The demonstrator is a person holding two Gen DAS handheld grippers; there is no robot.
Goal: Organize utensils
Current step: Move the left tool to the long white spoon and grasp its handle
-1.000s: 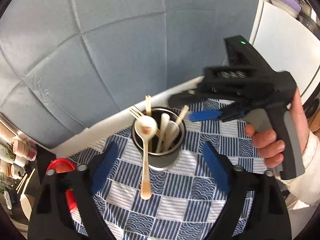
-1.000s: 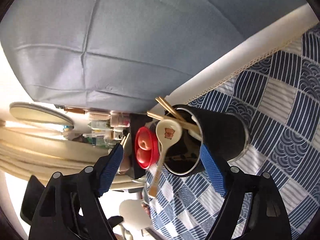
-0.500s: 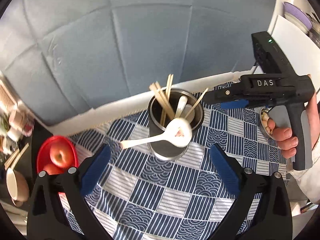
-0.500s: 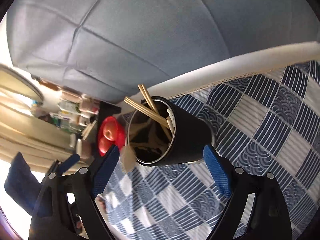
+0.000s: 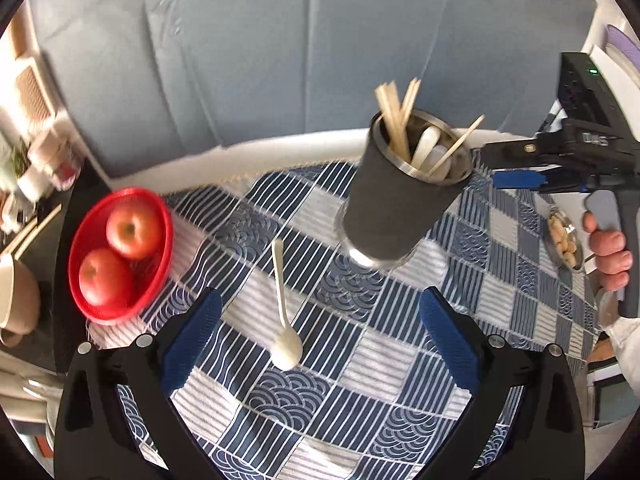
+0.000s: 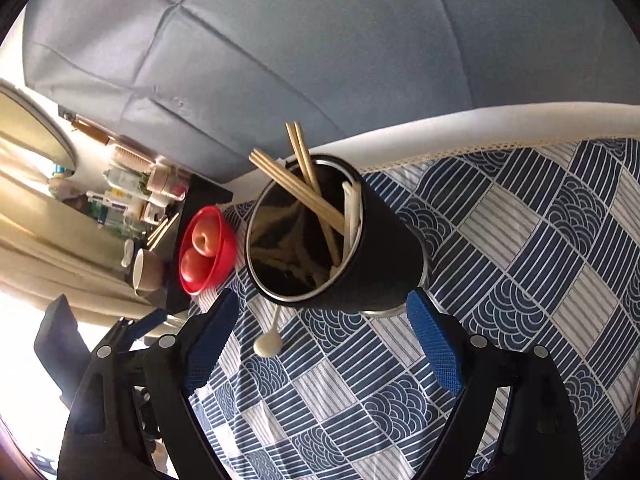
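Observation:
A dark metal utensil cup [image 5: 396, 208] stands on the blue patterned tablecloth [image 5: 360, 380], holding wooden chopsticks [image 5: 394, 120] and white spoons [image 5: 426, 146]. It also shows in the right wrist view [image 6: 352, 248]. A cream spoon [image 5: 283, 312] lies on the cloth in front of the cup, bowl toward me; it shows in the right wrist view [image 6: 270, 338] too. My left gripper [image 5: 320, 336] is open and empty, above the lying spoon. My right gripper [image 6: 320, 344] is open and empty, just in front of the cup.
A red bowl with two apples [image 5: 120, 252] sits at the cloth's left edge. A beige mug [image 5: 16, 304] and bottles [image 6: 136, 192] stand further left. A small dish of snacks [image 5: 564, 236] is at the right. A grey padded wall [image 5: 260, 60] backs the table.
The cream spoon that leaned on the cup's rim has fallen onto the cloth. The left gripper has pulled back and swung left, and the right gripper has also backed off a little.

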